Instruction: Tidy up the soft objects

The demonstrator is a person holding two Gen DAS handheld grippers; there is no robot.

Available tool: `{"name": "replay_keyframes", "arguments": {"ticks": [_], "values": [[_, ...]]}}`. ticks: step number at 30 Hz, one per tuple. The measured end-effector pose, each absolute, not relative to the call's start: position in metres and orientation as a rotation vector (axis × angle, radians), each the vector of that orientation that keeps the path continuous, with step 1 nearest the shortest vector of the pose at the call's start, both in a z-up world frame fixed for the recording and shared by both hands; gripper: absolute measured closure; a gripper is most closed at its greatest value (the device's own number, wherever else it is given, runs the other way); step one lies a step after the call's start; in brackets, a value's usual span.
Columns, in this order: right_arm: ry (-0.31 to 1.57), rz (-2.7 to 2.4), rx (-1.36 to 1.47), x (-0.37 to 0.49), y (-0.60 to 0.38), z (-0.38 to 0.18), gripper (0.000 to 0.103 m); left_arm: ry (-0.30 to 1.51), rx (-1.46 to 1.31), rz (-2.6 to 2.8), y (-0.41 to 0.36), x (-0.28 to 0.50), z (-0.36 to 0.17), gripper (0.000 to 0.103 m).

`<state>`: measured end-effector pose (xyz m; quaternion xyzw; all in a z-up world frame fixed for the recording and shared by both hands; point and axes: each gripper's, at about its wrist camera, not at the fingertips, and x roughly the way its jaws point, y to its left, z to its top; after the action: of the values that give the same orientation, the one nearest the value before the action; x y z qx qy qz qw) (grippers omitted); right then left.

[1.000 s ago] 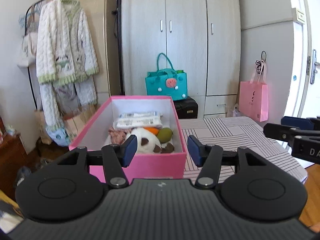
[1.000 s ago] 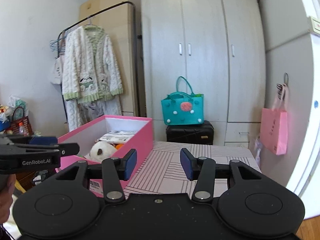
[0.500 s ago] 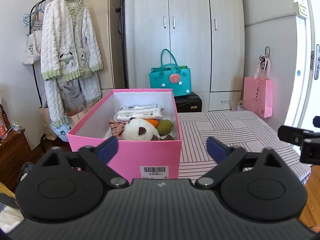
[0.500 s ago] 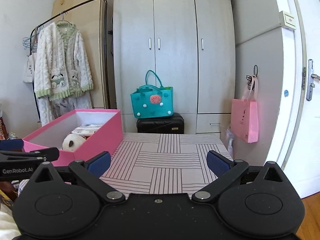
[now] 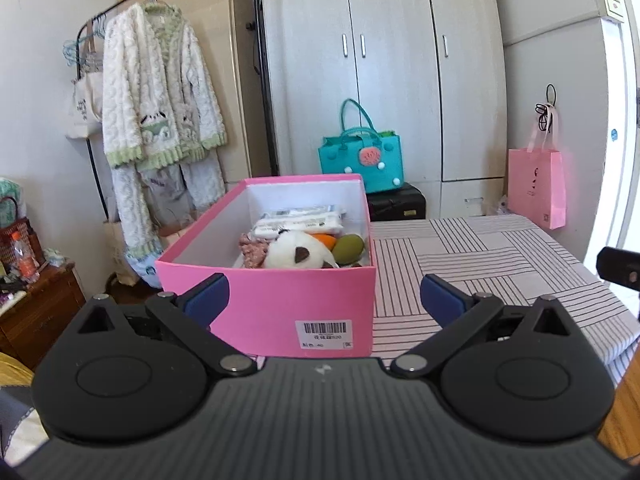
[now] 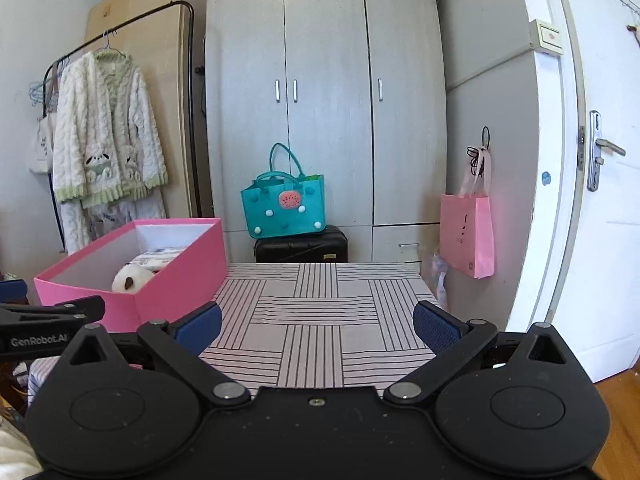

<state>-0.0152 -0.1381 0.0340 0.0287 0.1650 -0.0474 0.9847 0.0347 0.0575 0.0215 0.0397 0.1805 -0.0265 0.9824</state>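
Left-wrist view puts the pink box (image 5: 276,300) of soft toys on the bench (image 5: 500,264) dead ahead of the left tool (image 5: 324,298), long axis running away, while the right tool (image 6: 316,326), likewise released and empty, has it off to its left.

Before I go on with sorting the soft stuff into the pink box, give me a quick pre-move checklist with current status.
1. Left claw open, nothing between fingers: ok.
2. Right claw open, nothing held: ok.
3. Pink box upright, top uncovered: ok.
4. White plush sits inside the box, below the rim: ok.
5. Striped table beside the box shows no loose soft items: ok.
6. Anything left to sort outside both views: cannot tell.
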Motion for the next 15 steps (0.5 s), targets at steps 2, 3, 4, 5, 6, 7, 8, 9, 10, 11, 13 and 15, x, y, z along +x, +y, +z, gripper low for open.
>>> {"name": "replay_keyframes", "arguments": {"ticks": [2, 3, 4, 5, 6, 7, 8, 9, 10, 11, 13, 15], "values": [[0.324, -0.093, 0.057, -0.018, -0.138, 0.033, 0.0, 0.342, 0.09, -0.043, 0.056, 0.032, 0.02, 0.0], [0.315, -0.095, 0.049, -0.02, -0.136, 0.032, 0.0, 0.328, 0.092, -0.04, 0.055, 0.031, 0.019, 0.0], [0.309, -0.097, 0.04, -0.022, -0.135, 0.031, 0.0, 0.316, 0.094, -0.037, 0.055, 0.03, 0.017, 0.0], [0.305, -0.099, 0.031, -0.023, -0.134, 0.031, 0.0, 0.31, 0.096, -0.032, 0.054, 0.029, 0.016, 0.0], [0.304, -0.098, 0.027, -0.023, -0.132, 0.031, 0.0, 0.306, 0.096, -0.032, 0.054, 0.028, 0.014, 0.0], [0.306, -0.094, 0.028, -0.023, -0.131, 0.031, 0.0, 0.308, 0.093, -0.035, 0.053, 0.027, 0.012, 0.0], [0.307, -0.09, 0.03, -0.023, -0.131, 0.031, 0.0, 0.316, 0.086, -0.042, 0.053, 0.028, 0.011, 0.0], [0.308, -0.089, 0.032, -0.023, -0.131, 0.031, 0.0, 0.322, 0.082, -0.049, 0.054, 0.028, 0.009, 0.0], [0.308, -0.09, 0.032, -0.023, -0.131, 0.031, 0.0, 0.328, 0.082, -0.052, 0.054, 0.028, 0.008, 0.0], [0.31, -0.091, 0.031, -0.023, -0.131, 0.03, 0.0, 0.331, 0.084, -0.052, 0.053, 0.028, 0.007, 0.0], [0.314, -0.094, 0.032, -0.022, -0.131, 0.03, 0.0, 0.333, 0.091, -0.052, 0.053, 0.028, 0.006, 0.0], [0.321, -0.095, 0.037, -0.02, -0.133, 0.029, 0.0, 0.33, 0.094, -0.054, 0.051, 0.027, 0.006, 0.0]]}}
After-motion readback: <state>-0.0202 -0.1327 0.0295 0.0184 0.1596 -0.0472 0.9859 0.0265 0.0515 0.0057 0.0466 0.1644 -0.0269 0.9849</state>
